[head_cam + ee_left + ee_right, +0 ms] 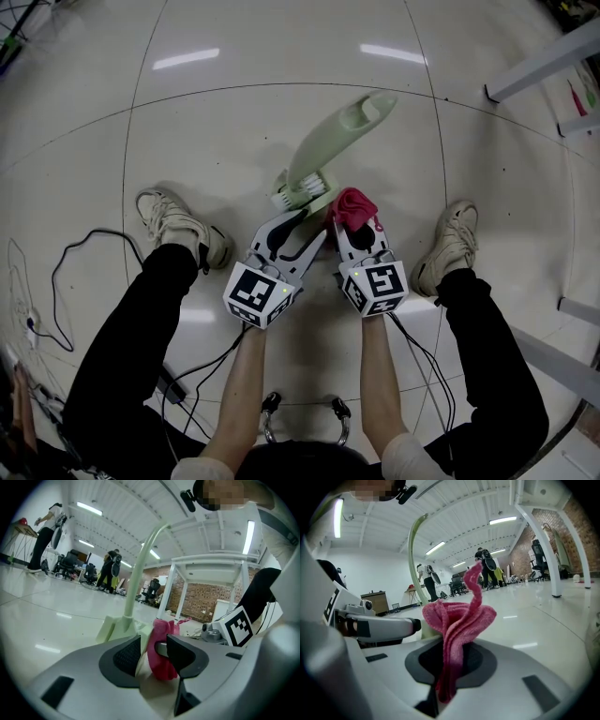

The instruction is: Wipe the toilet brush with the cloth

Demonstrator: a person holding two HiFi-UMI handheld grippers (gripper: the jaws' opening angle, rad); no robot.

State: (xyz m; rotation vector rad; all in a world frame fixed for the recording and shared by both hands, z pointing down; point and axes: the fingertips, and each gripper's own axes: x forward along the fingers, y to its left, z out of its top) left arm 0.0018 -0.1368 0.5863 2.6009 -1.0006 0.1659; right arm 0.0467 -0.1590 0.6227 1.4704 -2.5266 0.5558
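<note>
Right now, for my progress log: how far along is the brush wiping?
Done: right tool clamps the pink cloth; left tool seems to grip the toilet brush by its bristle end. In hand: cloth held beside those bristles, contact unclear. Left: wiping the handle, currently untouched.

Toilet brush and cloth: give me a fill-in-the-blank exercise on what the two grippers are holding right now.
1. The right gripper is shut on a ____ cloth.
2. The toilet brush has white bristles and a pale ____ handle.
3. The left gripper grips the toilet brush near its bristles, and that end rests on the ____.
Missing words: pink; green; floor.
</note>
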